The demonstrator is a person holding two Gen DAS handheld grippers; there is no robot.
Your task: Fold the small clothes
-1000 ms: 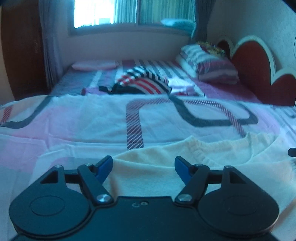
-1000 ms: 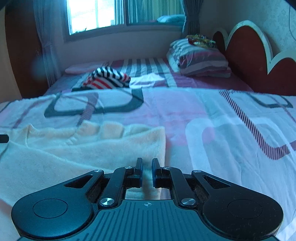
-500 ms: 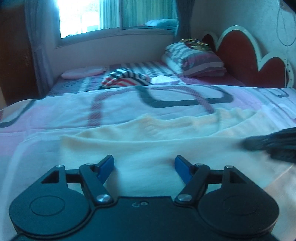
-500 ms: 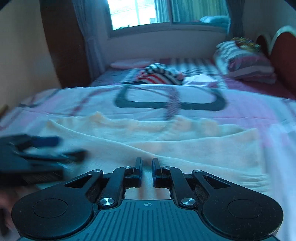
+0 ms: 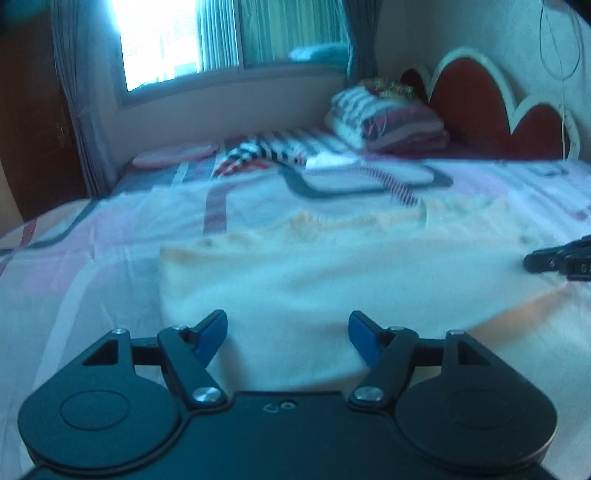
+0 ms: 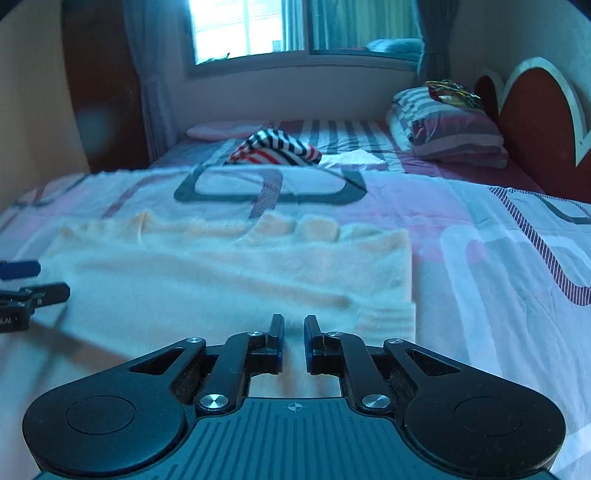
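One cream knitted garment (image 6: 236, 273) lay spread flat on the patterned bedsheet (image 6: 498, 266), its ribbed edge nearest the right camera and its far edge bunched into soft bumps. In the left view the same garment (image 5: 332, 273) filled the middle of the frame, blurred.

Two grippers were in view. The left gripper (image 5: 288, 330) had its blue-tipped fingers (image 5: 212, 328) set wide apart just above the near part of the garment, with nothing between them; whether the tips touched the cloth could not be told. The right gripper (image 6: 293, 334) had its fingers (image 6: 277, 328) drawn close with only a narrow gap, and cream fabric showed in that gap at the garment's near edge, so it appeared pinched there. Each gripper's tip also showed at the edge of the other's view, low over the garment.

Farther up the bed lay one crumpled striped garment (image 6: 275, 149) in red, white and dark bands, one flat pink cushion (image 6: 225, 129) behind it, and one folded striped quilt (image 6: 447, 125) against the red scalloped headboard (image 6: 535, 122). A window (image 6: 295, 29) with curtains stood beyond.
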